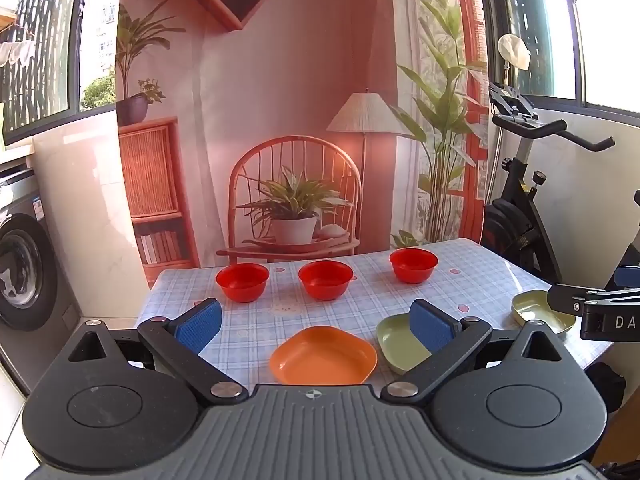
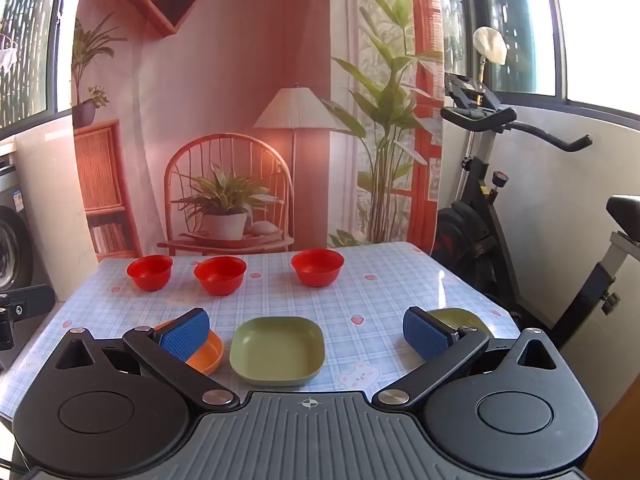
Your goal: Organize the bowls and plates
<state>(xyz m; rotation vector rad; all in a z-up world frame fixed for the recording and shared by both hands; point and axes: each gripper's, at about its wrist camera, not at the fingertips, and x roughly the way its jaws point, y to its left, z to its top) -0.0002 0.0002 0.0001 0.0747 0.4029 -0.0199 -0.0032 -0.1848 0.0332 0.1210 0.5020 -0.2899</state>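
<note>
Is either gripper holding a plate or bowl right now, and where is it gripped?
Nothing is held. The left gripper and the right gripper are both open, above the table.

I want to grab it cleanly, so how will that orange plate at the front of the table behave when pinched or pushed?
The orange plate looks like thin moulded plastic, so probably light and stiff. It sits flat and shallow on the glossy checked tablecloth, so a push would likely slide it rather than tip it. Its smooth, low rim may slip between tongs unless pinched squarely on the edge.
</note>
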